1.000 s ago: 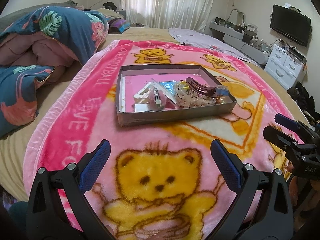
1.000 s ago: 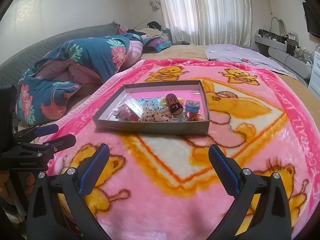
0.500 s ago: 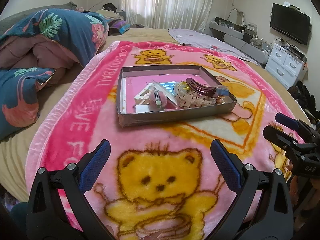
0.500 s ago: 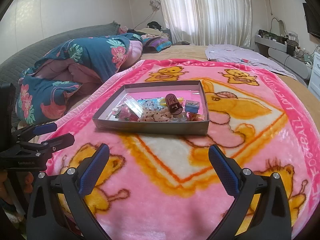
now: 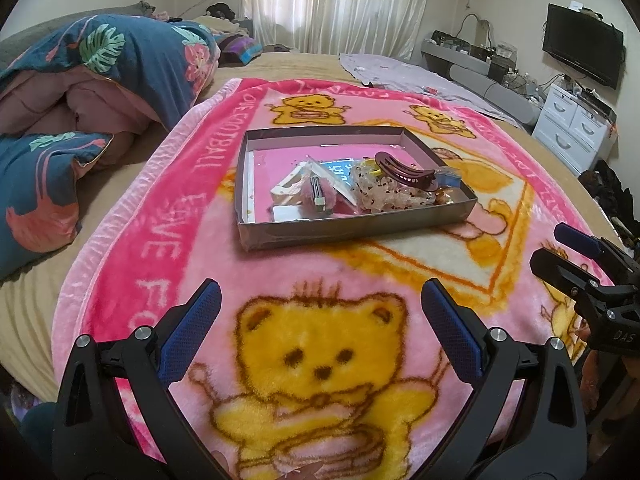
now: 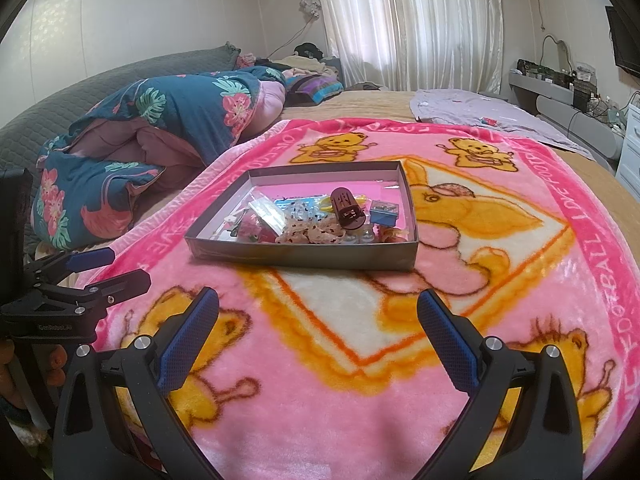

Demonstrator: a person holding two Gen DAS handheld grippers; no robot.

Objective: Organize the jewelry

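A shallow grey box (image 5: 352, 229) (image 6: 304, 255) sits mid-blanket, holding a jumble of hair and jewelry pieces. On top lies a dark red claw clip (image 5: 404, 171) (image 6: 347, 208), over a spotted lace scrunchie (image 5: 390, 198) (image 6: 310, 234). A small blue box (image 6: 384, 213) rests at the right side, and a pink fluffy clip (image 5: 318, 194) at the left. My left gripper (image 5: 318, 312) hangs open over the yellow bear, well short of the box. My right gripper (image 6: 318, 318) is open too, nothing between its fingers, equally short of the box.
A pink bear-print blanket (image 5: 160, 208) (image 6: 500, 272) covers the bed. A bunched floral duvet (image 5: 100, 80) (image 6: 160, 128) lies to the left. A lilac cloth (image 5: 400, 70) lies at the far right, with white drawers (image 5: 572, 128) and a TV (image 5: 582, 54) beyond.
Both grippers have drifted only slightly; the view shifts a little. The box and its contents have not moved.
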